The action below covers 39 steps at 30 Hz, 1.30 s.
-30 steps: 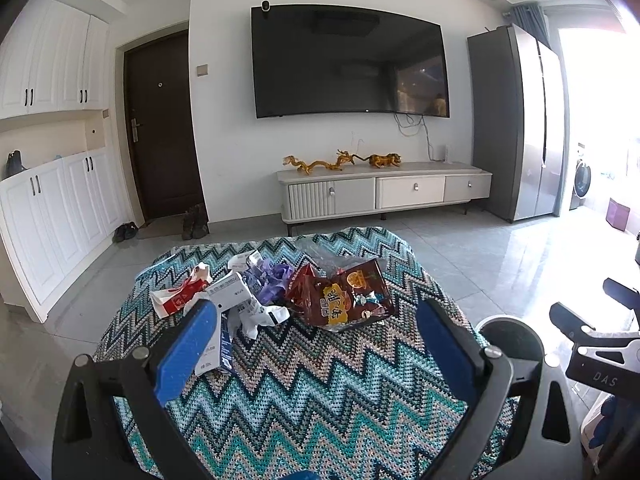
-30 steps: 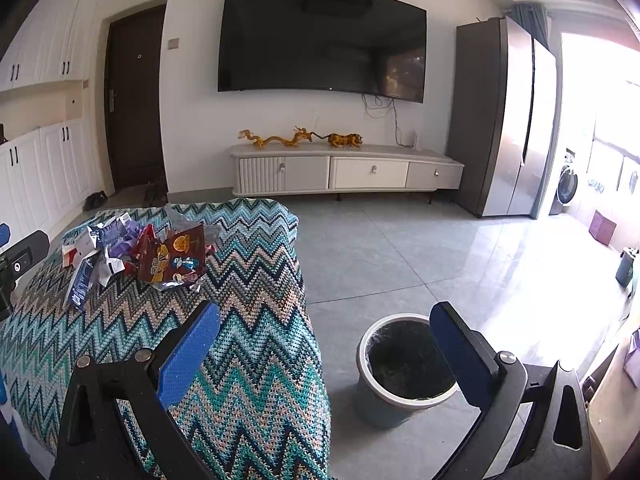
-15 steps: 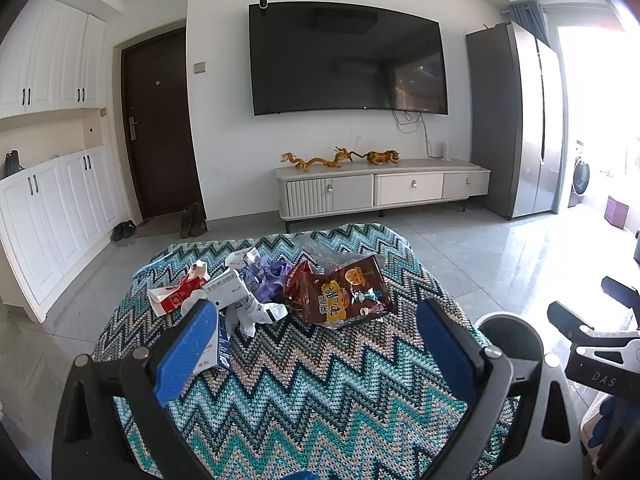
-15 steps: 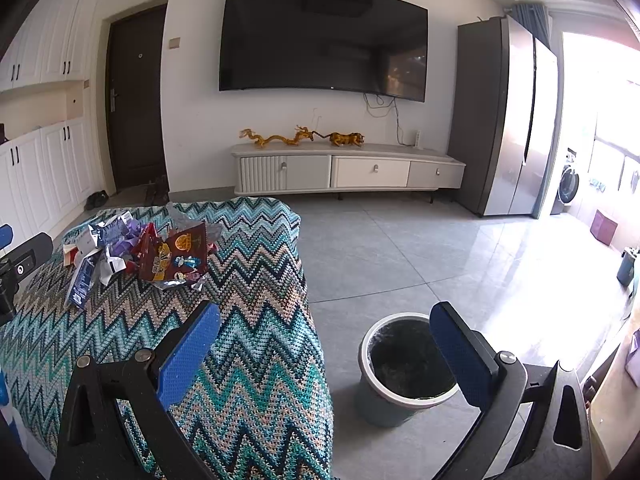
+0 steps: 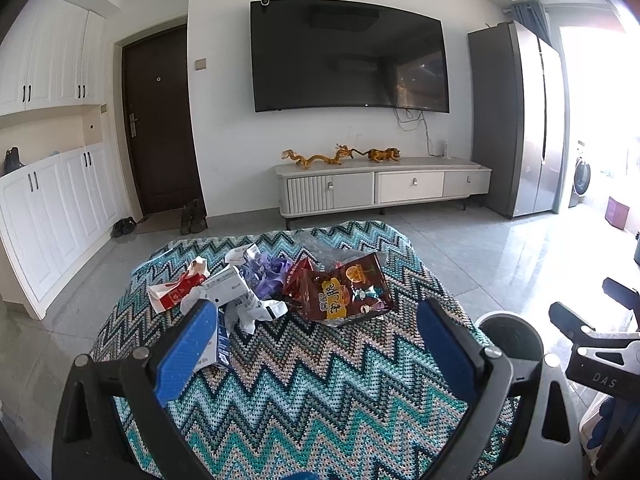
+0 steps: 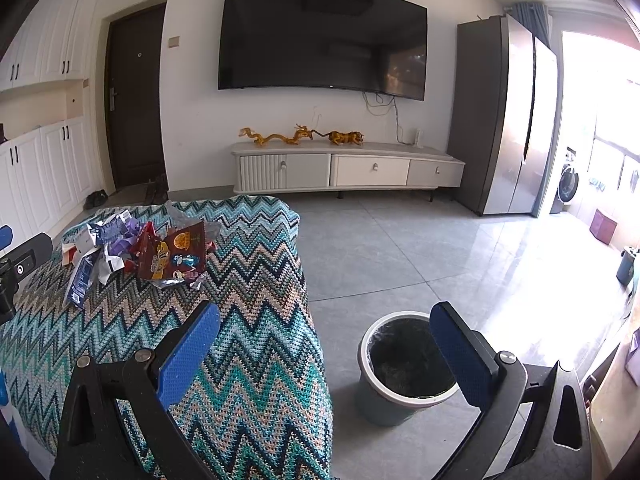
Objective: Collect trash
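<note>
A heap of trash lies on the zigzag-patterned cloth (image 5: 320, 392): a dark red snack bag (image 5: 344, 290), a purple wrapper (image 5: 272, 276), a white carton (image 5: 228, 284), crumpled white paper (image 5: 256, 312) and a red-and-white wrapper (image 5: 176, 292). My left gripper (image 5: 316, 344) hovers open just short of the heap, nothing between its blue pads. The same snack bag (image 6: 172, 252) shows far left in the right wrist view. My right gripper (image 6: 324, 352) is open and empty, beside the cloth's right edge, above a grey bin (image 6: 404, 368) with a black liner on the floor.
The bin (image 5: 508, 336) stands right of the covered table (image 6: 240, 320). A white TV cabinet (image 5: 384, 188) with gold figurines and a wall TV stand beyond. A grey fridge (image 6: 504, 120) is at the right, white cupboards (image 5: 48, 208) at the left. Grey tiled floor (image 6: 480, 272) lies between.
Both grippers have drifted only slightly; the heap sits a touch higher in the left wrist view. Both stay open and empty.
</note>
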### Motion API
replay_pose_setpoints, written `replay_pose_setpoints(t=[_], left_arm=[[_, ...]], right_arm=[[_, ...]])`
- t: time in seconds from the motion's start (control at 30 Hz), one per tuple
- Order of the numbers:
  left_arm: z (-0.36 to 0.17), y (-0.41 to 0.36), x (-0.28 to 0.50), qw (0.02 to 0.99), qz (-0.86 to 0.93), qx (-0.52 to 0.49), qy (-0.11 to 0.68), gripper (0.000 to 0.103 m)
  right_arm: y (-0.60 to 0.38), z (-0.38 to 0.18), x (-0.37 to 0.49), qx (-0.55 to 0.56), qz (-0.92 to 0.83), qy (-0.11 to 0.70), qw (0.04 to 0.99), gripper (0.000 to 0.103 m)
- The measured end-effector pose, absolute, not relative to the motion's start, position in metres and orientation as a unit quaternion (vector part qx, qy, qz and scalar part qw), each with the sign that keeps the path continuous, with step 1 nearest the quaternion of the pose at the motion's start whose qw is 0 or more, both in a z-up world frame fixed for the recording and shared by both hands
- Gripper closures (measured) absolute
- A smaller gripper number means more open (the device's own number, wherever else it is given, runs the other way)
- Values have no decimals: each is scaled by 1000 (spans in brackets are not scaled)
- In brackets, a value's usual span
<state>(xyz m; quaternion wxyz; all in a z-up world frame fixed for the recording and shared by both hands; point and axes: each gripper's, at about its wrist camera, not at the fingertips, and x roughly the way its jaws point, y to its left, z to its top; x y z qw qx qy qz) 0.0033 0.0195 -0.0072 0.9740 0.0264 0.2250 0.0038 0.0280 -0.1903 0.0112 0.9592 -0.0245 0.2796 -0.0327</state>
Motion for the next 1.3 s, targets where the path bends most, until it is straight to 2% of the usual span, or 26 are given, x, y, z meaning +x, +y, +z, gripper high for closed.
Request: replay_pose_setpoints(t=[1.3], left_arm=[[11,35,3,977,14,12,212,2]], right_arm=[[-187,27,32,-26,-26,265,964,0]])
